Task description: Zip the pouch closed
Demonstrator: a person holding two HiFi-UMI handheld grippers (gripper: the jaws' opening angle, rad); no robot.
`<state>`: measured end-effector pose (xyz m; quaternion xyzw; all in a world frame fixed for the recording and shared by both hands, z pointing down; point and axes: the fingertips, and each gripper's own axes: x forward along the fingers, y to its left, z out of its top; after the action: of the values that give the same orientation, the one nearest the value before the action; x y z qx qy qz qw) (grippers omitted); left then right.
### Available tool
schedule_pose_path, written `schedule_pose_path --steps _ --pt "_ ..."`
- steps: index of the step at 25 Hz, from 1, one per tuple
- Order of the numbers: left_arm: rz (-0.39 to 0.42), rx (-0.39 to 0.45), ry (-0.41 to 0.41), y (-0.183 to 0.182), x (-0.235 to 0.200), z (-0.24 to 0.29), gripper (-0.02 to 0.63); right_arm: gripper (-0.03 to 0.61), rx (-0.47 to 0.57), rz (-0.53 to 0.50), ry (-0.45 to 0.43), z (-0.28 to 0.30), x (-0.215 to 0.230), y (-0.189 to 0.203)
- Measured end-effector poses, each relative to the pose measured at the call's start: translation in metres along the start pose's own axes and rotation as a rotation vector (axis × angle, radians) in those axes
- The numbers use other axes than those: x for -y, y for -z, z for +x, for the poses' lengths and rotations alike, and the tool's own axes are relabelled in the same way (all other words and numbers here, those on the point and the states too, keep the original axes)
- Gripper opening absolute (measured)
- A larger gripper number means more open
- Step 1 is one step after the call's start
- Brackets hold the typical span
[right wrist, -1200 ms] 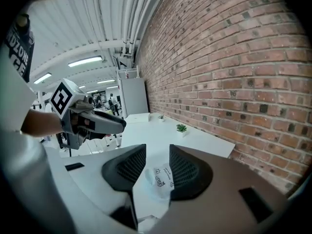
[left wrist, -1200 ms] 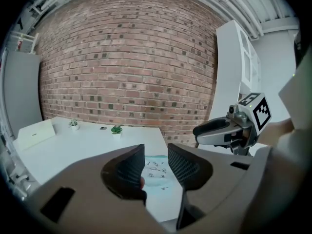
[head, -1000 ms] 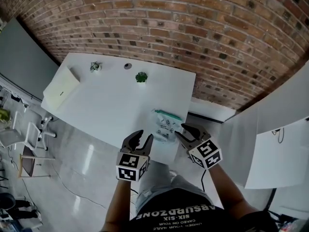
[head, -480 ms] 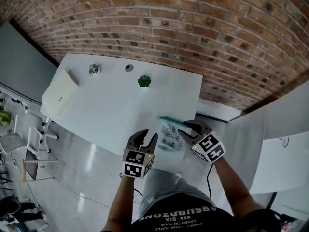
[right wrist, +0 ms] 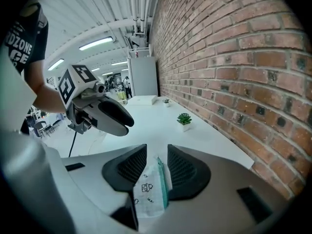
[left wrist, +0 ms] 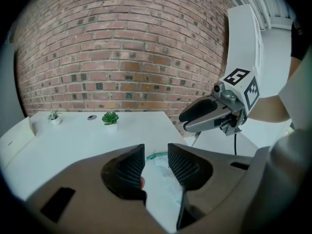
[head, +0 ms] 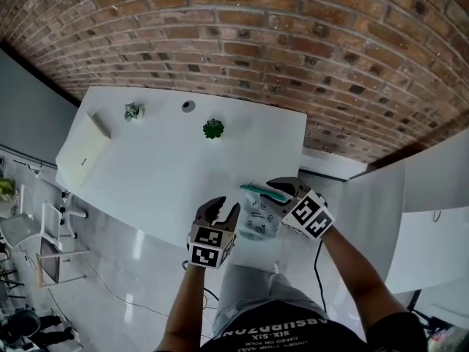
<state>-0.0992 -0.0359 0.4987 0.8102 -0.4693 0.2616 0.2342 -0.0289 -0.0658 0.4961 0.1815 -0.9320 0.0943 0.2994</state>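
A clear pouch point(head: 257, 213) with small printed drawings and a green zip point(head: 256, 190) along its far edge lies flat at the near right corner of the white table point(head: 161, 167). My left gripper point(head: 217, 209) hovers open just left of the pouch, near the table's front edge. My right gripper point(head: 275, 188) is open at the pouch's right, close to the zip's right end. In the right gripper view the pouch point(right wrist: 148, 191) and zip point(right wrist: 161, 183) show through the gap between the jaws, which are not closed on them. The left gripper view shows the pouch point(left wrist: 163, 182) beyond its open jaws.
A small potted plant point(head: 213, 129), a second tiny plant point(head: 133, 111) and a round grey disc point(head: 188, 105) stand at the table's far side by the brick wall. A cream box point(head: 82, 152) sits on the left end. White partition panels point(head: 432, 218) stand to the right.
My right gripper has moved forward and left, up to the zip end of the pouch. The left gripper has edged slightly closer to the pouch.
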Motion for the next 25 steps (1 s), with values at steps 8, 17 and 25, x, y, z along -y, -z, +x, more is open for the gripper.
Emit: schedule_pose_path --steps 8,17,25 --pt "0.034 -0.064 0.024 0.008 -0.011 0.032 0.132 0.126 -0.058 -0.055 -0.063 0.030 0.014 0.013" --pt "0.068 -0.150 0.047 0.025 -0.019 0.067 0.132 0.123 -0.155 -0.159 -0.132 0.066 0.025 0.032" --pt "0.103 -0.205 0.069 0.051 -0.025 0.097 0.132 0.116 -0.272 -0.353 -0.168 0.095 0.030 0.055"
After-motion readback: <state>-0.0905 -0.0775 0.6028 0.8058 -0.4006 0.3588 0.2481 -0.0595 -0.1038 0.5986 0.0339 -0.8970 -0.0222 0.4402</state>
